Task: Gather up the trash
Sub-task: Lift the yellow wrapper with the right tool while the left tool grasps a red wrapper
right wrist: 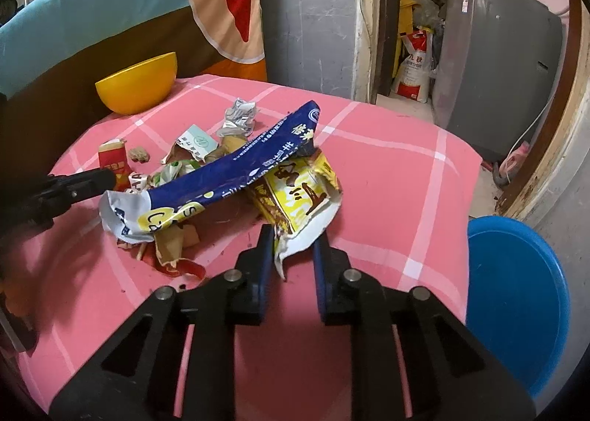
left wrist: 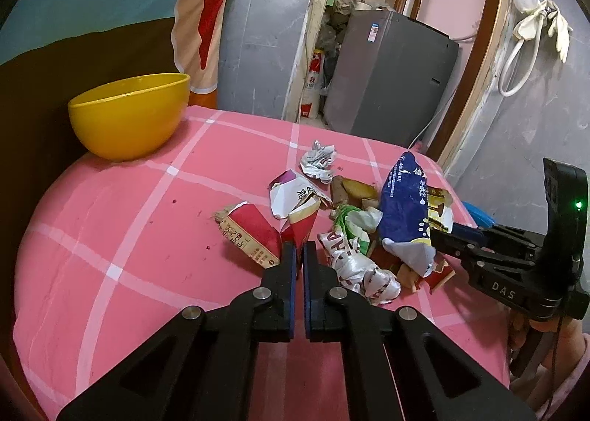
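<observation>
Item: trash heap at centre of the pink checked surface [left wrist: 147,236].

My left tongs [left wrist: 299,249]: clamped on the red torn carton [left wrist: 300,223].

My right tongs [right wrist: 293,242]: around the yellow wrapper [right wrist: 295,196], grip uncertain.

Yellow bowl [left wrist: 129,118] at 10 o'clock.

Risk: thin edges tearing or slipping when lifted, scattering scraps.

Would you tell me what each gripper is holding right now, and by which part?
Left gripper: the red paper scrap, pinched at its near tip. Right gripper: the yellow wrapper, its torn white near edge between the fingers.
</observation>
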A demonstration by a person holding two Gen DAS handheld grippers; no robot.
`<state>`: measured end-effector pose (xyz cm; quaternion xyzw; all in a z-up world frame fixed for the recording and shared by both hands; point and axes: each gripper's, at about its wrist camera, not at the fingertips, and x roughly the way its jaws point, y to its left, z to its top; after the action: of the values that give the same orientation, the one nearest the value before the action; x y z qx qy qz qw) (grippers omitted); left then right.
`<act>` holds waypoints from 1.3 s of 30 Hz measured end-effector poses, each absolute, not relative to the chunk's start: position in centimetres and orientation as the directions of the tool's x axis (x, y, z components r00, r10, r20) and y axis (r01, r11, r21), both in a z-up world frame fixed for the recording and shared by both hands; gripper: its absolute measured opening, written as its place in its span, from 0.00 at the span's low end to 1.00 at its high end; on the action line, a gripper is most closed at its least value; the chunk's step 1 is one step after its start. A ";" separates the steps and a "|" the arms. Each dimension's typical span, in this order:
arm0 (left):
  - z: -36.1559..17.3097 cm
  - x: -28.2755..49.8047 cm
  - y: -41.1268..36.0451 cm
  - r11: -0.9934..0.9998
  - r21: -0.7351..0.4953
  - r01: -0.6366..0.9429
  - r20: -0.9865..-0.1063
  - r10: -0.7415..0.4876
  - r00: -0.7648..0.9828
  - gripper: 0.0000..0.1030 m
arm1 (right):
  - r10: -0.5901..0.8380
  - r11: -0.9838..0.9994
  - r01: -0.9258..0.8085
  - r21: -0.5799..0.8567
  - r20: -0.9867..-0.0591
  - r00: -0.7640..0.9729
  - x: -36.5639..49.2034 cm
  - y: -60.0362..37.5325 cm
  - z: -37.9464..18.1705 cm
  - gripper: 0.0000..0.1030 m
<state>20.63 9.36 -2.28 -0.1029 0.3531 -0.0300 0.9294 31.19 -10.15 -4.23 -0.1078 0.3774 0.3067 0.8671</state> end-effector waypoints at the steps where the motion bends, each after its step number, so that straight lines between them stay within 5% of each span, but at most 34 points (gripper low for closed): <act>1: -2.3 20.7 9.4 0.977 -0.213 -0.017 -0.653 -0.130 0.746 0.02 | 0.445 0.789 -0.613 0.037 -0.723 0.529 31.2 -10.1 -4.2 0.37; 2: -2.4 20.8 9.3 0.977 -0.215 -0.019 -0.656 -0.130 0.744 0.02 | 0.444 0.789 -0.614 0.033 -0.721 0.532 31.2 -10.0 -4.2 0.51; 8: -2.4 21.1 9.4 0.976 -0.219 -0.025 -0.657 -0.128 0.742 0.02 | 0.428 0.785 -0.619 -0.010 -0.713 0.555 32.1 -9.6 -3.8 0.68; 18: -2.5 20.9 9.5 0.975 -0.222 -0.016 -0.652 -0.136 0.746 0.02 | 0.426 0.709 -0.701 -0.076 -0.745 0.512 34.1 -7.6 -3.7 0.67; 21: -2.5 20.8 9.4 0.975 -0.220 -0.014 -0.650 -0.136 0.748 0.02 | 0.429 0.691 -0.717 -0.091 -0.747 0.508 33.7 -7.4 -3.9 0.49; 31: -2.1 20.1 9.0 0.976 -0.217 -0.005 -0.637 -0.138 0.758 0.02 | 0.441 0.713 -0.697 -0.071 -0.728 0.525 32.2 -9.4 -3.8 0.48; 39: -0.2 18.7 7.1 0.978 -0.203 0.039 -0.543 -0.145 0.827 0.02 | 0.452 0.782 -0.621 -0.049 -0.641 0.620 30.2 -12.5 -2.0 0.48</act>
<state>18.70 7.14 -0.24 -0.0919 0.2899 -0.0483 0.9514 30.20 -12.53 -2.02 -0.1341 0.3145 0.3014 0.8901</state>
